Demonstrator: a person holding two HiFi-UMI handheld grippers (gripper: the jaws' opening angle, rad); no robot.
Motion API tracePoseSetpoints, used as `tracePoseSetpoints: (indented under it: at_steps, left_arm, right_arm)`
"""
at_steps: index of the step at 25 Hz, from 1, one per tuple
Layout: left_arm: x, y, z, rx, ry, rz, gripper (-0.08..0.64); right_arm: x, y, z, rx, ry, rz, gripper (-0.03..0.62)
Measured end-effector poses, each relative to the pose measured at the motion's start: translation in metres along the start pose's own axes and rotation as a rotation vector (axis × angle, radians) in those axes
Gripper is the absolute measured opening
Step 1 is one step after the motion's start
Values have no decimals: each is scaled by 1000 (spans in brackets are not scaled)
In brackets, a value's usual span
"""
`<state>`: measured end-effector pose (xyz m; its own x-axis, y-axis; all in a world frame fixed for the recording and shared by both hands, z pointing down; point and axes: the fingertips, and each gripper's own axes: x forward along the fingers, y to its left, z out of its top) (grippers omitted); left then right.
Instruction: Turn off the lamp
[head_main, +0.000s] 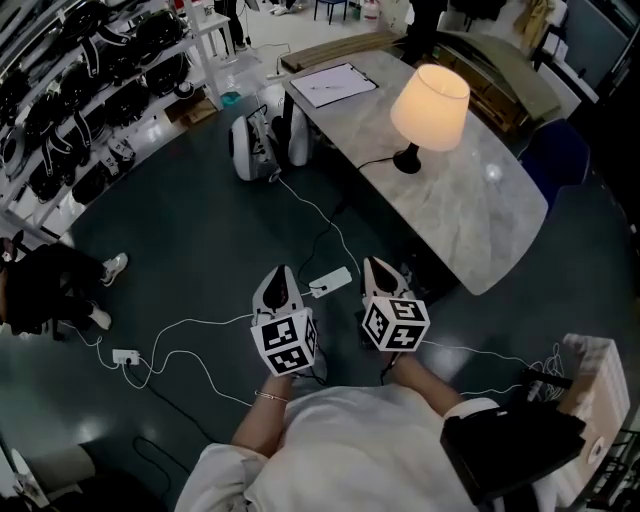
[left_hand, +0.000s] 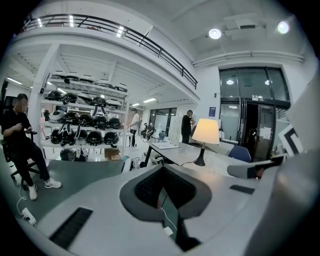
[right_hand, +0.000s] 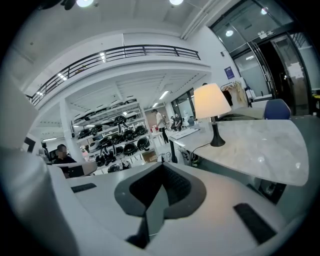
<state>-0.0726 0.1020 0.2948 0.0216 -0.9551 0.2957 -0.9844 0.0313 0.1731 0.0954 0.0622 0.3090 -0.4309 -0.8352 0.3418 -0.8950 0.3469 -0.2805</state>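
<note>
The lamp stands lit on the marble table, with a cream shade, a black base and a black cord trailing off the table's edge. It also shows ahead in the left gripper view as the lamp and in the right gripper view as the lamp. My left gripper and right gripper hang side by side over the dark floor, well short of the table. Both point toward the table, jaws together, nothing held. The same closed jaws show on the left gripper and the right gripper.
White cables and a power strip lie on the floor under the grippers. A clipboard lies at the table's far end and a blue chair stands behind it. Helmet shelves and a seated person are at the left.
</note>
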Motion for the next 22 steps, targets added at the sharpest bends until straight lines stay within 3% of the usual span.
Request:
tracePoseSetpoints:
  at_steps: [13, 22]
  left_arm:
    - [108, 46, 14, -6, 52, -98, -6]
    - [152, 64, 7, 23, 107, -121, -6]
  right_arm:
    - [94, -4, 11, 26, 36, -90, 0]
    - [104, -36, 2, 26, 95, -201, 0]
